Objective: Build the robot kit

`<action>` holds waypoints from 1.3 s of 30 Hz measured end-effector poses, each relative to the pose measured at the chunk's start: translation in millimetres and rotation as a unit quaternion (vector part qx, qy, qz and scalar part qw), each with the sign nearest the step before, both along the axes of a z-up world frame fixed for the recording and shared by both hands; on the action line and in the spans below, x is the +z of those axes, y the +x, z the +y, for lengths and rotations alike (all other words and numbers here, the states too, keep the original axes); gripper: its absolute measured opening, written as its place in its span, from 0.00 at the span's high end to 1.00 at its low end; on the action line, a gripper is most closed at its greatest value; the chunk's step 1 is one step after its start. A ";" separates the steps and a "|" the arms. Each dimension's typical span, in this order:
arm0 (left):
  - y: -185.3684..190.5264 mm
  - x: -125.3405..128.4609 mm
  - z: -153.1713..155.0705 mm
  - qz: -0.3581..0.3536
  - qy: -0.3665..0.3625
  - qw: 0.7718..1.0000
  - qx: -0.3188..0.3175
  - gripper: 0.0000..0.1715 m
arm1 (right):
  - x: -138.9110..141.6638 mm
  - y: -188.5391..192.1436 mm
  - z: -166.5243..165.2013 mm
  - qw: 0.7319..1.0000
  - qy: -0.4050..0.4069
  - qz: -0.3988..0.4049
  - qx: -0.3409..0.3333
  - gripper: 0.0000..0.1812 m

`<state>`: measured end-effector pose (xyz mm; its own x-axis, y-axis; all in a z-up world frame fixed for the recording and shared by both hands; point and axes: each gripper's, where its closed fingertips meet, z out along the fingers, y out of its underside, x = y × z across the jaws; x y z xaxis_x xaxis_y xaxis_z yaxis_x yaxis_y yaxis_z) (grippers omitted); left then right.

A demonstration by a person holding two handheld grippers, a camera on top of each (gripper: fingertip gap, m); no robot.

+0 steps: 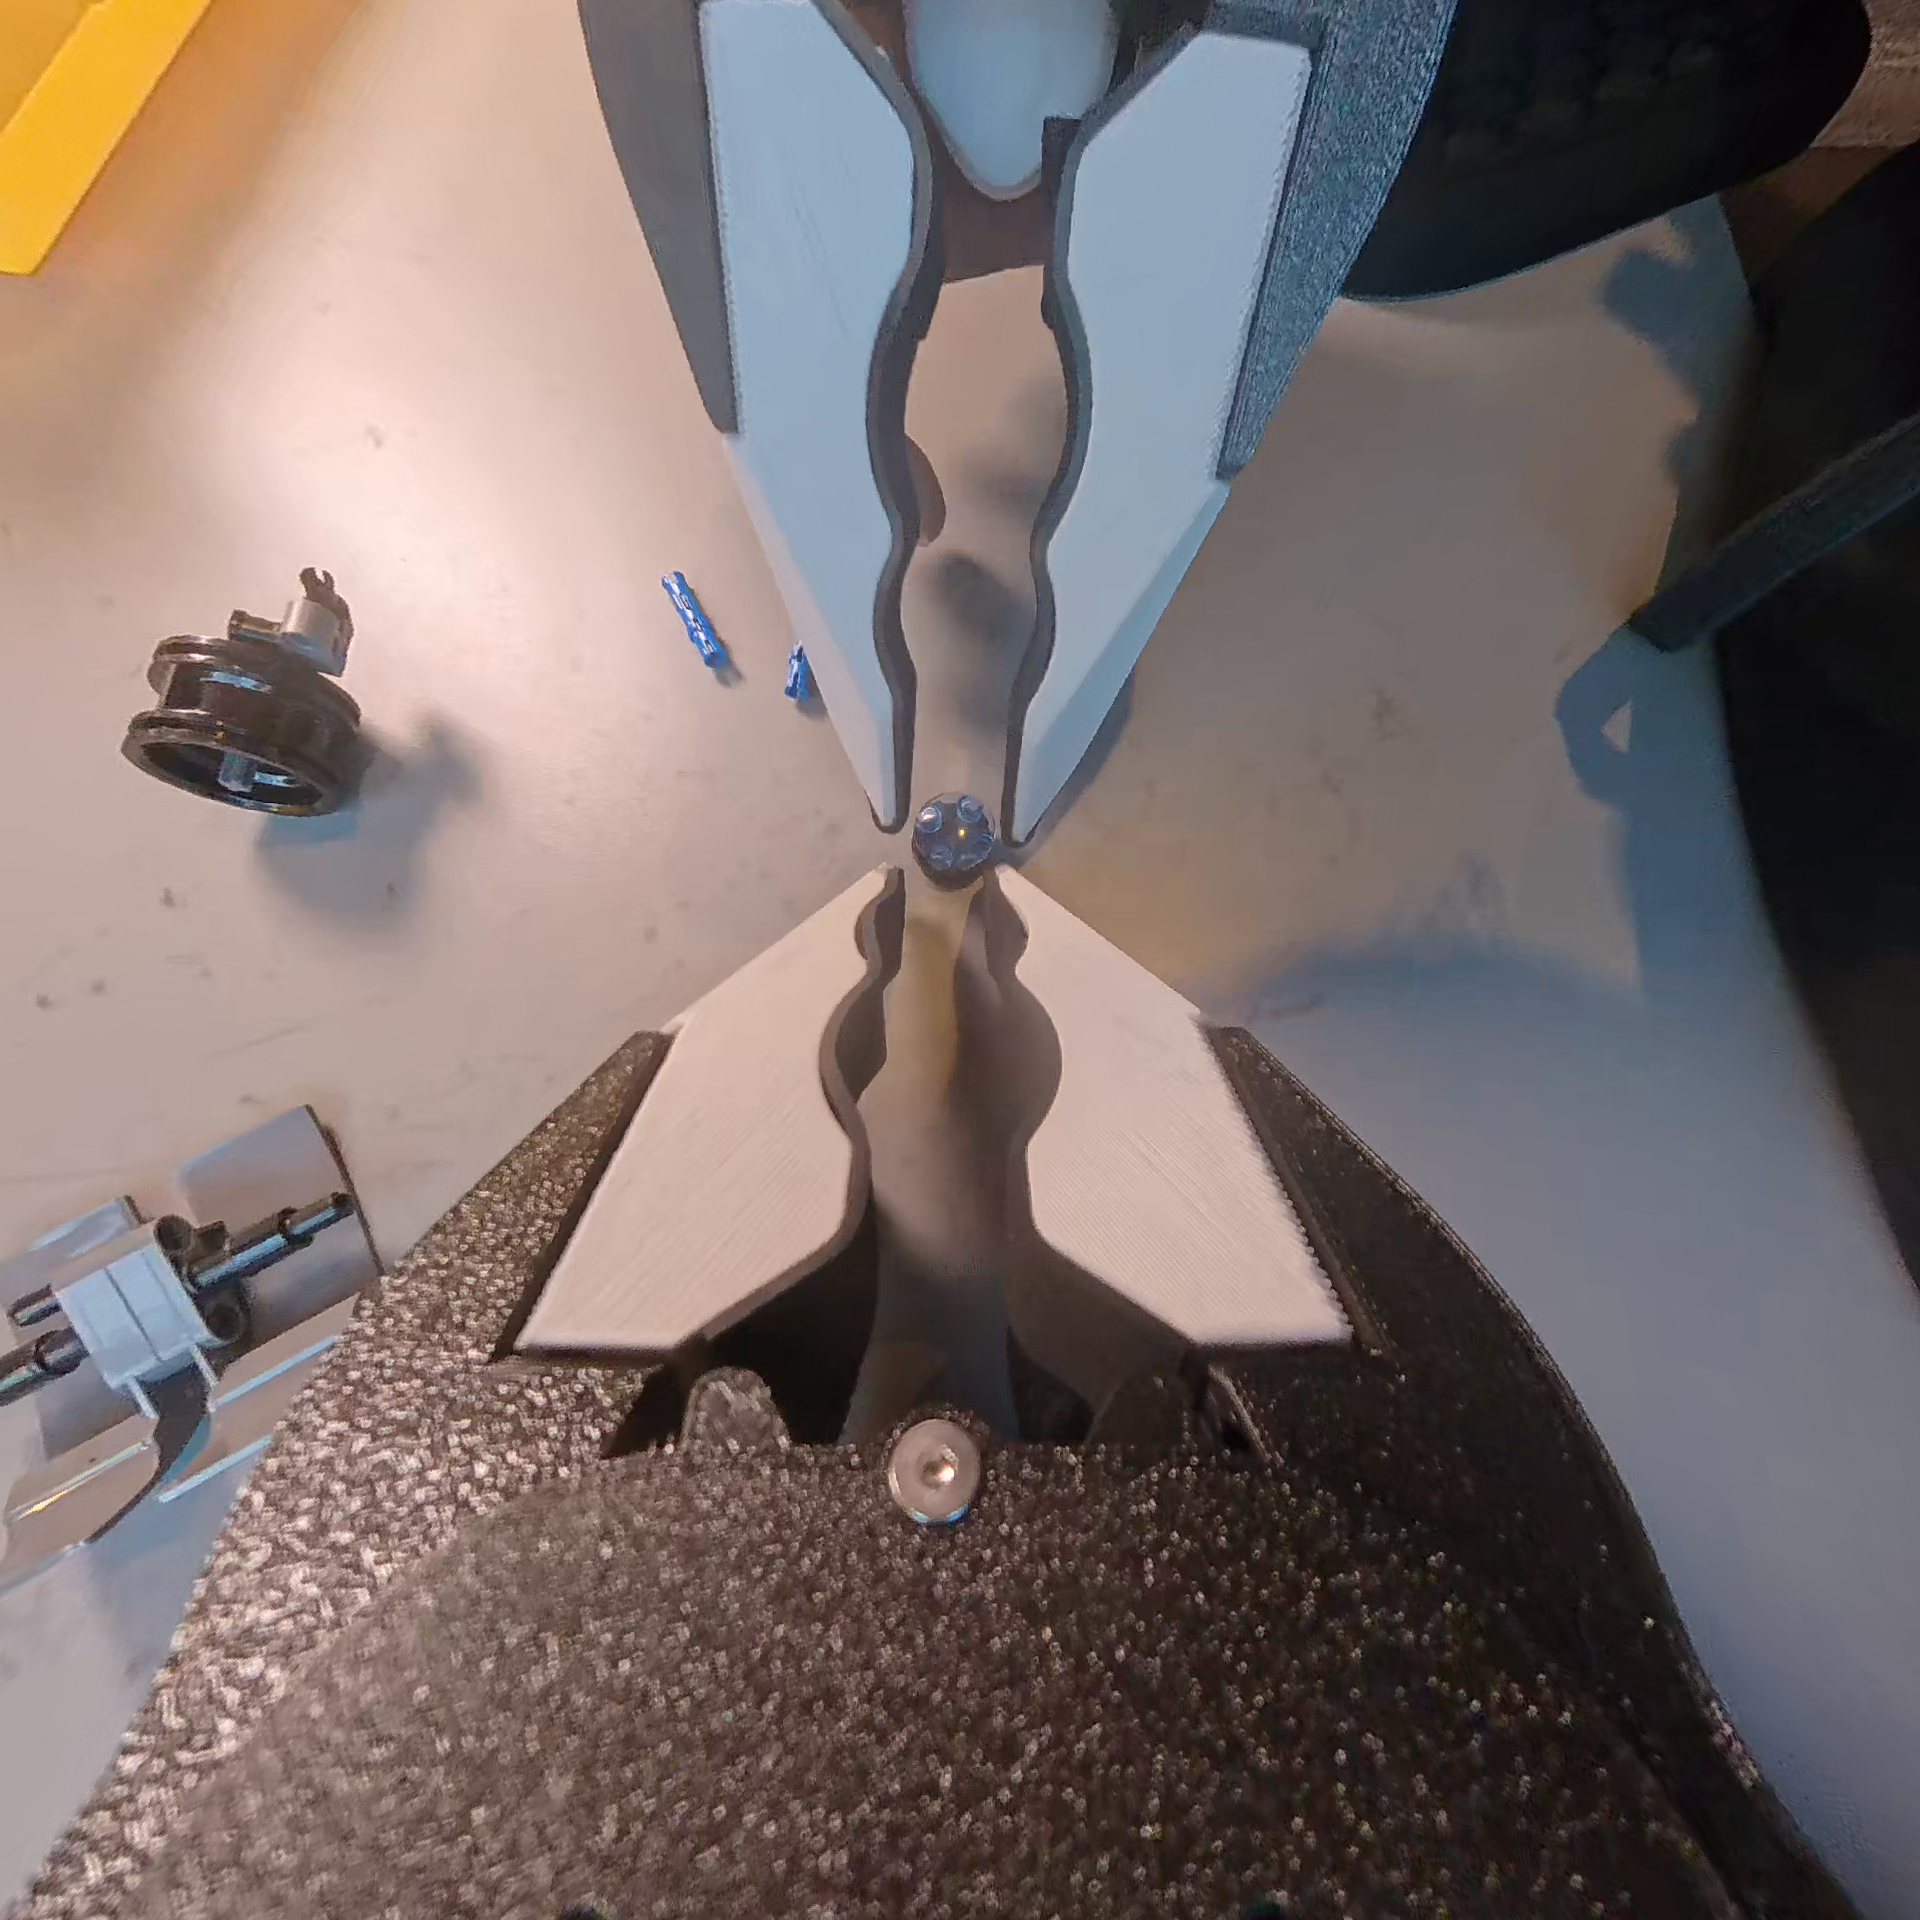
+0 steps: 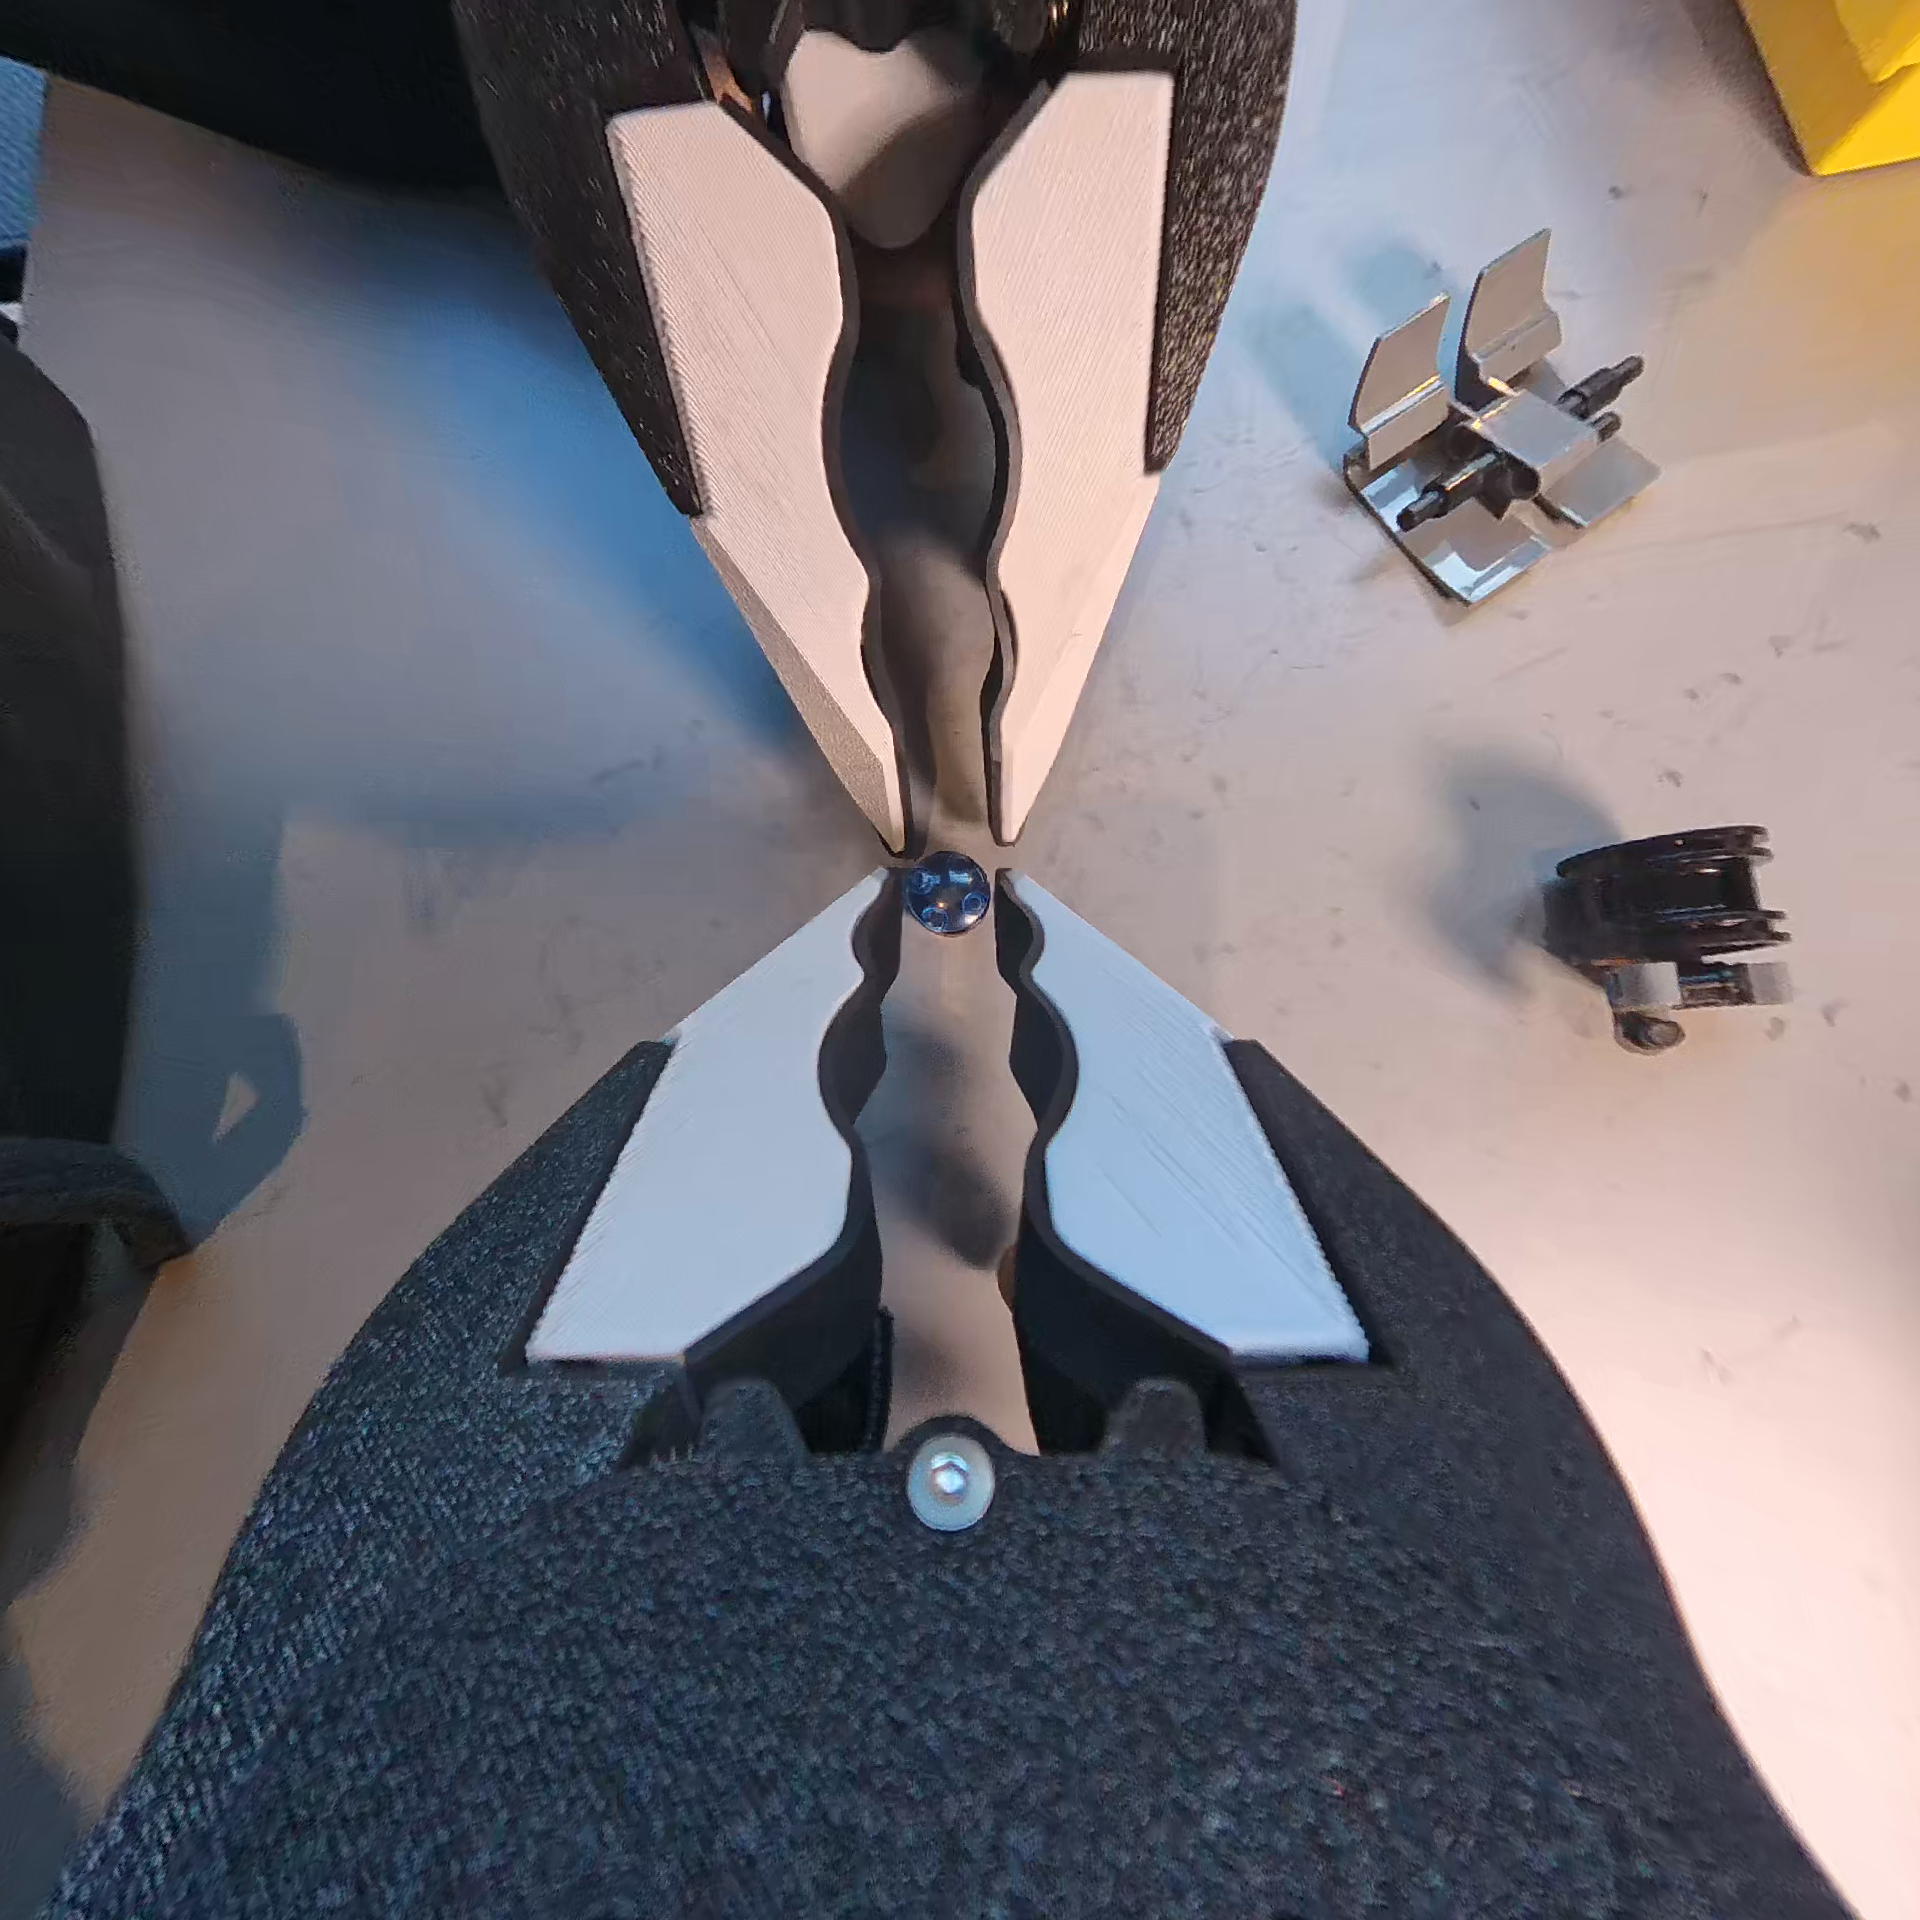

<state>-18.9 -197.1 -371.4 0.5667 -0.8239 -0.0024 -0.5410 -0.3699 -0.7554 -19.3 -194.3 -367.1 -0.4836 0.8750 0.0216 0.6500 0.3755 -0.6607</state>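
Pinching small round blue stud (image 2: 943,896) at the tips of right gripper (image 2: 943,878), clenched on it as far as the tight view lets tell, over matte beige table (image 2: 1351,1195). Meeting left gripper (image 1: 940,871) tip to tip; jaws slightly parted, released, tips just beside stud, contact unclear. White ribbed plastic fingers (image 1: 707,1164) with wavy black inner edges, grainy black bodies. Glossy black ring (image 1: 244,717) and shiny grey finned block (image 1: 135,1320) lying well apart from stud, in both views. Two blue pins (image 1: 694,623) showing in left view only.
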 end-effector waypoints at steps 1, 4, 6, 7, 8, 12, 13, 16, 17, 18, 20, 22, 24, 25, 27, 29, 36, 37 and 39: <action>-0.3 -0.5 0.2 0.003 0.001 1.000 0.001 0.92 | -2.4 0.2 0.8 1.000 0.003 -0.004 -0.001 0.91; 1.4 -1.7 -1.2 0.004 -0.003 1.000 -0.003 0.91 | -4.1 -0.5 0.9 1.000 -0.001 -0.008 -0.004 0.91; 2.4 -2.1 -1.8 0.005 -0.004 1.000 -0.005 0.91 | -4.4 -0.7 1.1 1.000 -0.003 -0.012 -0.007 0.91; 2.5 -2.8 -1.7 0.006 -0.004 1.000 -0.005 0.91 | -4.4 -0.7 1.1 1.000 -0.004 -0.016 -0.008 0.91; 2.6 -3.7 -1.6 0.008 -0.005 1.000 -0.004 0.91 | -4.6 -0.6 1.1 1.000 -0.007 -0.021 -0.011 0.91; 2.1 -2.7 -0.4 0.008 -0.002 1.000 -0.001 0.92 | -5.3 0.3 1.1 0.999 -0.018 -0.044 -0.023 0.92; 1.9 -1.2 -0.1 0.006 0.000 1.000 0.000 0.91 | -5.5 0.4 1.0 0.998 -0.021 -0.048 -0.027 0.92; 2.6 6.9 1.2 -0.008 0.010 1.000 0.003 0.92 | -6.2 1.9 1.1 0.997 -0.028 -0.063 -0.037 0.92; 3.1 8.3 1.5 -0.010 0.012 1.000 0.003 0.92 | -6.2 2.0 1.1 0.997 -0.027 -0.065 -0.040 0.92; 3.0 8.0 1.9 -0.008 0.013 1.000 0.004 0.92 | -6.3 1.8 1.1 0.996 -0.027 -0.067 -0.044 0.92; 2.9 5.0 2.6 0.002 0.015 1.000 0.005 0.93 | -6.3 1.6 1.0 0.996 -0.036 -0.068 -0.054 0.92; 4.0 3.0 2.4 0.004 0.013 1.000 0.004 0.94 | -6.1 1.2 1.2 0.995 -0.045 -0.064 -0.061 0.92; 3.5 3.2 3.6 0.004 0.016 1.000 0.006 0.95 | -5.9 0.9 2.3 0.995 -0.047 -0.058 -0.068 0.92; 3.2 3.0 4.3 0.004 0.016 1.000 0.008 0.95 | -5.9 0.6 3.0 0.995 -0.049 -0.057 -0.073 0.91; 3.8 2.7 4.5 0.003 0.015 1.000 0.008 0.96 | -5.9 1.0 3.7 0.994 -0.050 -0.058 -0.077 0.91; 3.7 2.3 5.2 0.005 0.016 1.000 0.009 0.96 | -5.9 1.0 4.8 0.994 -0.047 -0.058 -0.082 0.91; 5.5 2.0 5.8 0.004 0.018 1.000 0.009 0.98 | -6.7 5.1 2.9 0.993 -0.053 -0.065 -0.088 0.88; 5.6 2.0 5.8 0.003 0.017 1.000 0.009 0.98 | -6.7 5.5 2.7 0.993 -0.052 -0.065 -0.088 0.88; 5.4 2.0 6.2 0.004 0.019 1.000 0.010 0.98 | -6.7 6.2 2.9 0.992 -0.053 -0.066 -0.090 0.88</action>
<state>-13.5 -191.0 -369.5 0.5823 -0.8121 -0.0374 -0.5402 -0.3521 -0.7643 -13.0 -191.4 -373.8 -0.3126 0.9413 -0.1277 0.7838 0.1797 -0.5944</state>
